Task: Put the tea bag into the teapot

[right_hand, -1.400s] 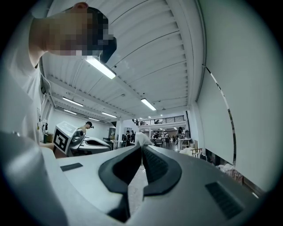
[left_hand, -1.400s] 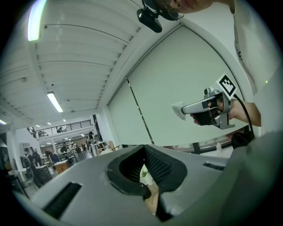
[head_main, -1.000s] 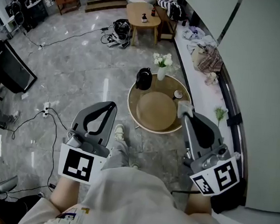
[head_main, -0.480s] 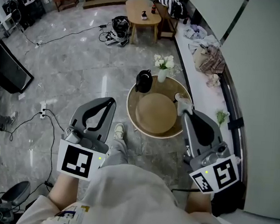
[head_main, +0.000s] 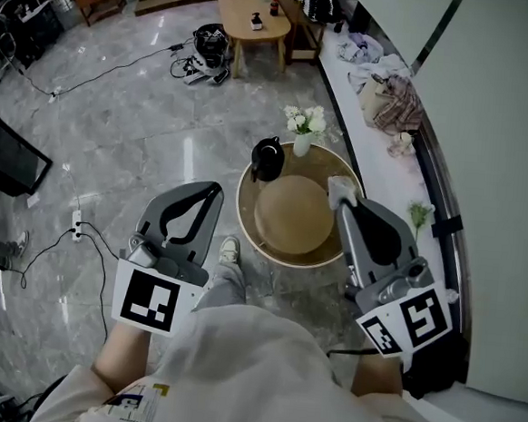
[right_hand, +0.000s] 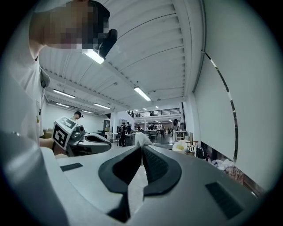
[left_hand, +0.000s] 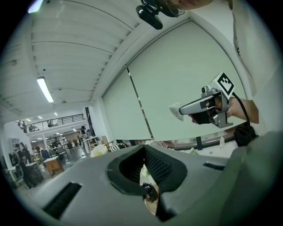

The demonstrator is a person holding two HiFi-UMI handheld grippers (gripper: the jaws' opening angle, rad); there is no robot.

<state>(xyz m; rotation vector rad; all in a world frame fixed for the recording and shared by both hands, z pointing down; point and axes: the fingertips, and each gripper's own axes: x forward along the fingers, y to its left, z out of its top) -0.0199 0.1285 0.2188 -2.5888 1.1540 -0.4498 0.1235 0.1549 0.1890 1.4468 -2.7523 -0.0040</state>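
A black teapot (head_main: 267,158) stands at the back left of a round low table (head_main: 245,215). My right gripper (head_main: 341,196) is shut on a white tea bag (head_main: 336,184), held above the table's right side, well to the right of the teapot. In the right gripper view the tea bag (right_hand: 142,138) sticks out beyond the shut jaw tips. My left gripper (head_main: 213,191) is shut on nothing and hangs left of the table. The left gripper view shows the right gripper (left_hand: 200,106) with the tea bag (left_hand: 176,110) in the air.
A round woven mat (head_main: 290,213) fills the table's middle. A small vase of white flowers (head_main: 304,127) stands at its back edge. A window ledge with clothes (head_main: 391,97) runs along the right. Cables (head_main: 76,227) lie on the marble floor to the left.
The table and teapot have drawn slightly nearer below the grippers. The right gripper's tip, still holding the tea bag, now lies over the table's right rim. Both grippers stay shut.
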